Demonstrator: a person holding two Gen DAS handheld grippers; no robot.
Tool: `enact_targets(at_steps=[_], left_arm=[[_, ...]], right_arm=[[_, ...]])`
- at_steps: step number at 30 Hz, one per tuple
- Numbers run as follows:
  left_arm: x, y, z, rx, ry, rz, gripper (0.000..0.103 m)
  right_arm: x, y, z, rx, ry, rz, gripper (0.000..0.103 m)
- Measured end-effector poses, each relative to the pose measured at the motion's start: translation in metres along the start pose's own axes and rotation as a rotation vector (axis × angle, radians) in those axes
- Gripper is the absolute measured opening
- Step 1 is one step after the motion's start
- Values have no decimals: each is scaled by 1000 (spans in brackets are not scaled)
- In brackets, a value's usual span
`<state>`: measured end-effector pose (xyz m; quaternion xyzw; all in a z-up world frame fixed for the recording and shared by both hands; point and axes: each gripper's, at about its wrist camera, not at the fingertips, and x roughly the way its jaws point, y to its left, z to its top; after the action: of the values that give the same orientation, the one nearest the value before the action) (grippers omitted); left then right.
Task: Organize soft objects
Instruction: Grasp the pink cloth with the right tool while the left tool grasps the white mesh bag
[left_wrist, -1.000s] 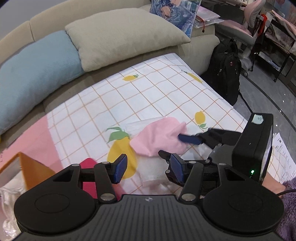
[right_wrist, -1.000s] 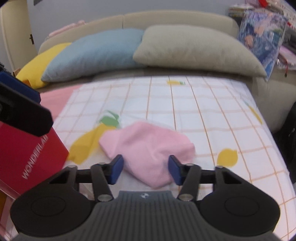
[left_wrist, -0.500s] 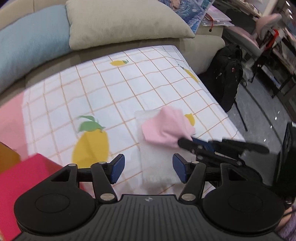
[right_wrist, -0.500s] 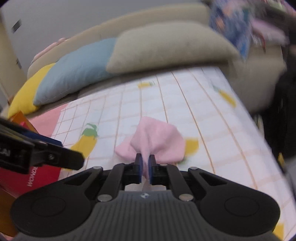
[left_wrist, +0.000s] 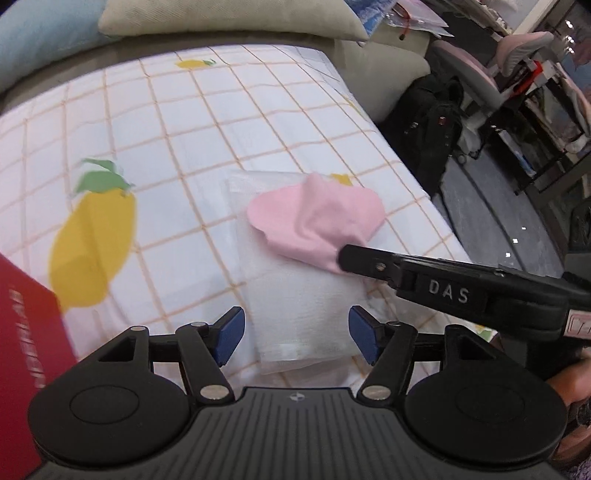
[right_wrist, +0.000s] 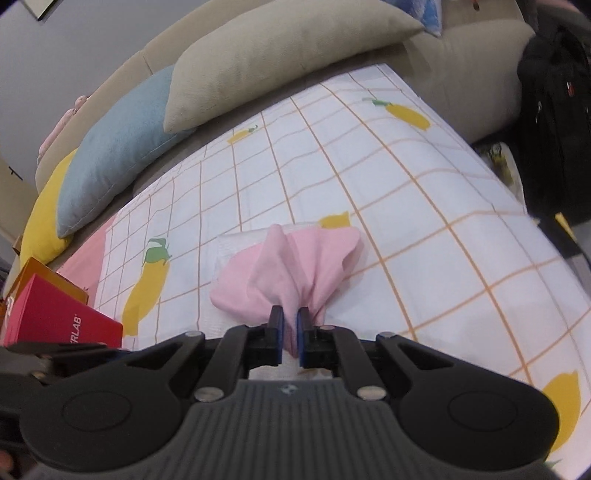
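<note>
Right hand-held gripper (right_wrist: 289, 338) pinched tight on near edge of pink cloth (right_wrist: 291, 264); cloth bunched, resting on white towel (left_wrist: 299, 306) on checked bedsheet (right_wrist: 424, 206). Left hand-held gripper (left_wrist: 296, 338) spread wide, holding nothing, near end of towel between its fingers. Red box (left_wrist: 26, 332) at left.

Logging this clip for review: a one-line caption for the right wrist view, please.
Right gripper shut on a bunched pink cloth, lifting it above a white cloth on the lemon-print sheet.
</note>
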<state>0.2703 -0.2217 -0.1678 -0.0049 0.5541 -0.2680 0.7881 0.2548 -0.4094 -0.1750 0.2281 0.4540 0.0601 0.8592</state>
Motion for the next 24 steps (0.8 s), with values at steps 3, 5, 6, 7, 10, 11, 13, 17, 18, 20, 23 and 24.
enact_targets(at_steps=[3, 5, 6, 7, 10, 11, 13, 17, 18, 20, 23, 24], left_arm=[[3, -11, -4, 23, -30, 0, 81], [5, -20, -6, 44, -40, 15, 81], [6, -25, -7, 52, -43, 14, 77], [7, -29, -7, 64, -46, 20, 74], [11, -42, -11, 124, -65, 92, 50], [11, -43, -12, 139, -68, 118, 43], [9, -40, -12, 138, -68, 135, 24], [4, -30, -12, 125, -46, 142, 4], [3, -29, -13, 126, -45, 148, 4], [-4, -27, -17, 120, -53, 158, 3], [-16, -25, -24, 111, -65, 165, 2], [-22, -25, -26, 108, -74, 159, 2]], right_arm=[[0, -5, 1, 30, 6, 19, 5], [0, -7, 1, 52, 15, 40, 5], [1, -8, 1, 64, 25, 59, 5], [2, -8, 1, 71, 34, 73, 5], [2, -2, -1, 52, 42, 78, 5], [1, -2, -1, 49, 43, 76, 5], [-1, 0, -3, 39, 39, 64, 5], [-6, 5, -8, 16, 40, 64, 4], [-8, 7, -9, 8, 39, 59, 4], [-14, 11, -12, -11, 30, 41, 5], [-26, 11, -18, -16, 12, 7, 4], [-30, 10, -21, -13, 7, 1, 4]])
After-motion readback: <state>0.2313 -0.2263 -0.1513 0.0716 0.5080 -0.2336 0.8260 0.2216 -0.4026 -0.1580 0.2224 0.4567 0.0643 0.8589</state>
